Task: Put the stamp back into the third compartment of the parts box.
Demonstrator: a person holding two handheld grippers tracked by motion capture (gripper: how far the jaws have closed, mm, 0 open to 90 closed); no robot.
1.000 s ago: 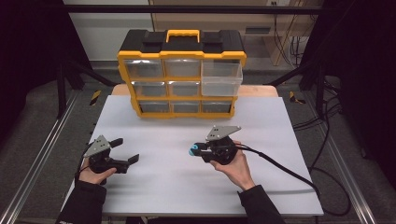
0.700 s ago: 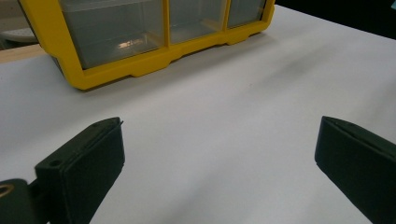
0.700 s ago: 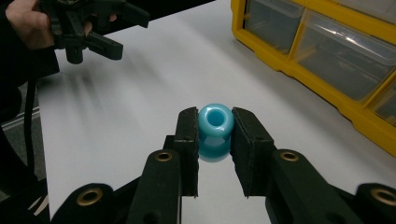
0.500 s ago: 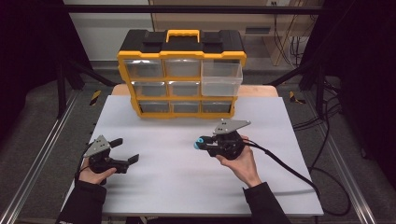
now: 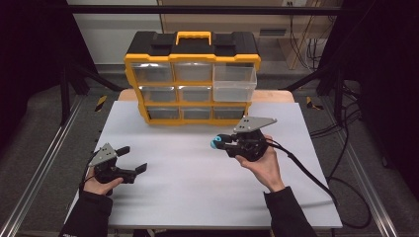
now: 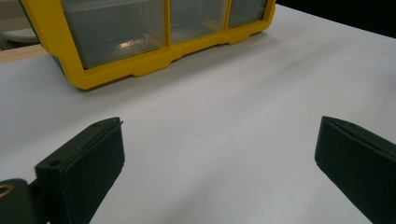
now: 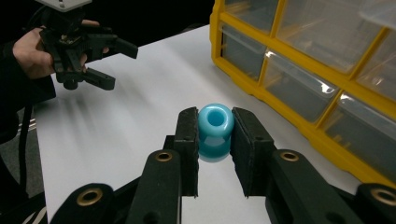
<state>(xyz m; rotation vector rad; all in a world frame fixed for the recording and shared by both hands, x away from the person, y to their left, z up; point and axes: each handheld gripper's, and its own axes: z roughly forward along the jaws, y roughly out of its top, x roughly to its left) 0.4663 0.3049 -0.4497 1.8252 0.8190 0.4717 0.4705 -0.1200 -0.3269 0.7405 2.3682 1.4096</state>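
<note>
While raised, right gripper (image 5: 216, 143) level, jaws clamping blue spool (image 7: 215, 126)

No text, label, brand, number or sign can be read anywhere. The yellow drawer organizer (image 5: 191, 79) carries no legible marking on its frame or clear drawer fronts, and the white tabletop (image 5: 188, 187) is plain and unprinted.

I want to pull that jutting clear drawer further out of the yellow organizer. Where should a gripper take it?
Grip the front lip of the clear drawer from the table side, the person's side. It already juts past the organizer frame, so its front wall stands exposed. The left gripper is open and free.
</note>
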